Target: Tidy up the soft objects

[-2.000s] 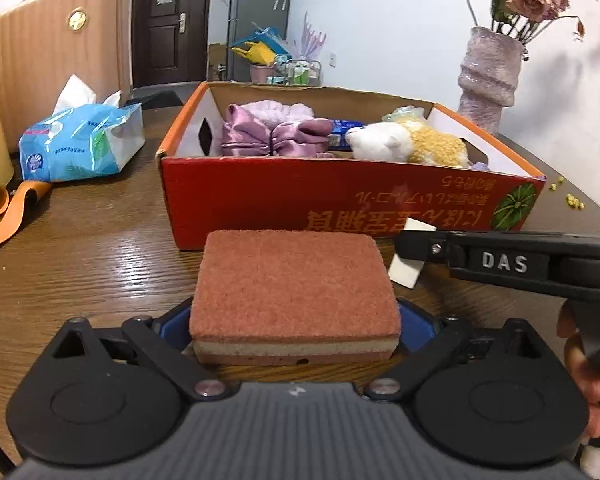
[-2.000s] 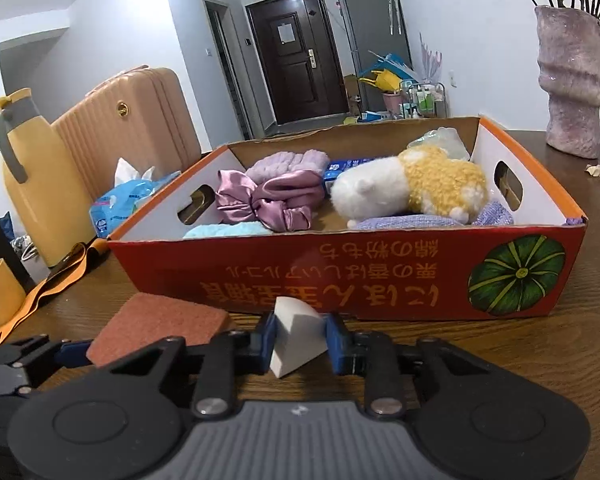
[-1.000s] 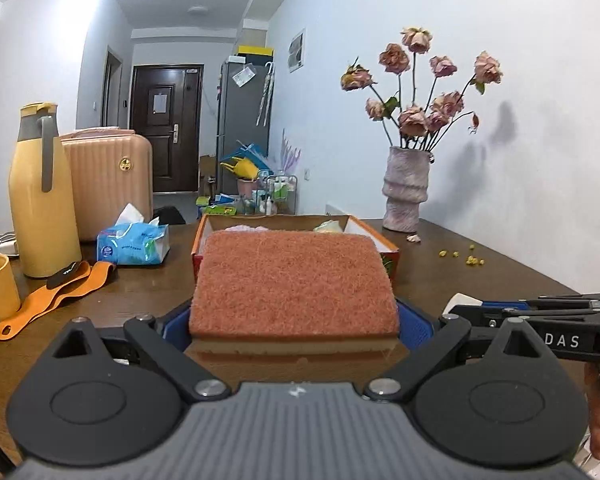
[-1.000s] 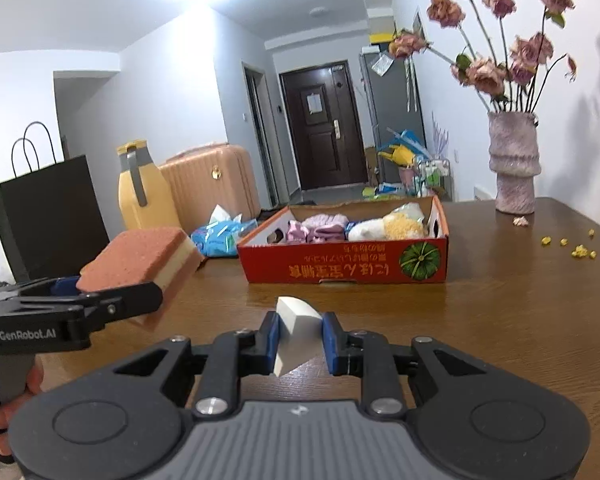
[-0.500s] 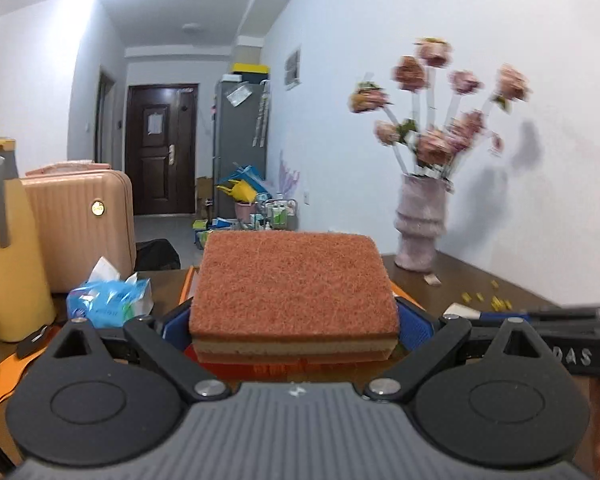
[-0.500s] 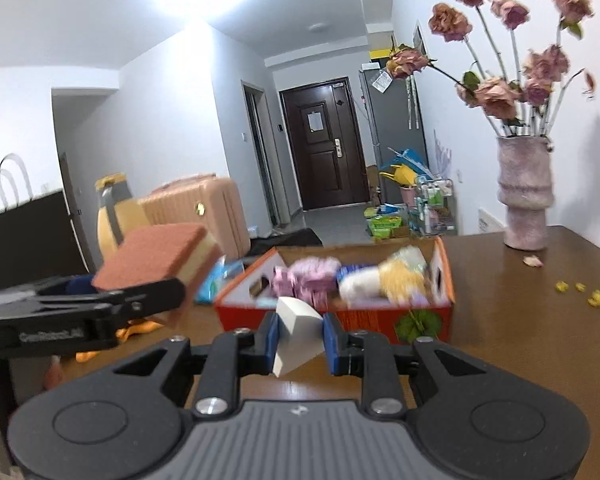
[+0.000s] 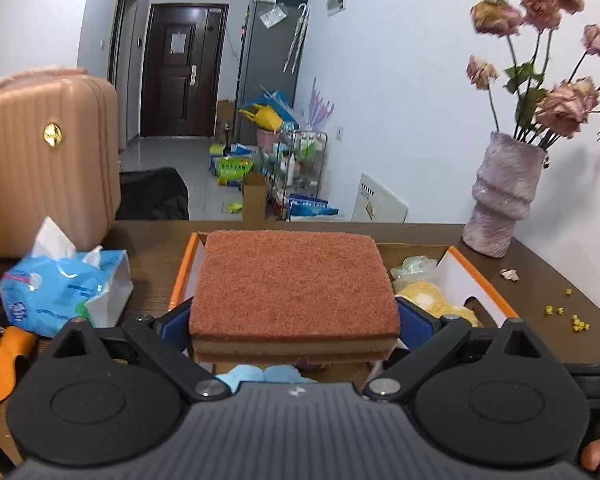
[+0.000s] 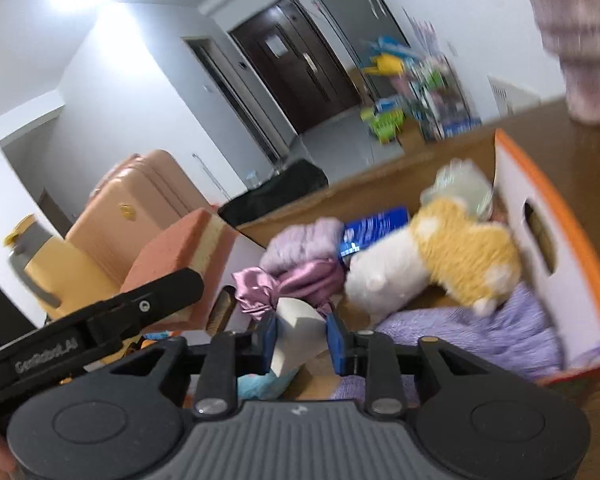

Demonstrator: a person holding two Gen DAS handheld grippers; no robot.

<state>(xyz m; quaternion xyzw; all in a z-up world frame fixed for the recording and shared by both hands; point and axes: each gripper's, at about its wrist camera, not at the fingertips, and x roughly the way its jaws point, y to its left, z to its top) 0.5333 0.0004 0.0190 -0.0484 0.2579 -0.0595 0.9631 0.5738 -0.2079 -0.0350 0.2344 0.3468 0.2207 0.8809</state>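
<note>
Right now my right gripper [image 8: 300,336] has a white wedge [image 8: 296,334] between its jaws, and those jaws are opening over the box [image 8: 556,216]. The wedge looks to touch the left pad with a gap on the right, so I judge it is coming loose. It hangs over the near edge, above a blue cloth [image 8: 260,384] and a lilac knit [image 8: 472,336]. If it tips toward me as it goes, it could clip the front wall and land on the table instead.

My left gripper [image 7: 296,320] is clamped on the sponge [image 7: 294,288], held above the box's left end. Both grippers crowd that same corner, so a bump could knock either piece astray. The sponge is broad; dropped flat, I think it may perch on the scrunchie [image 8: 284,284] or the plush [image 8: 432,256] and slide off.
</note>
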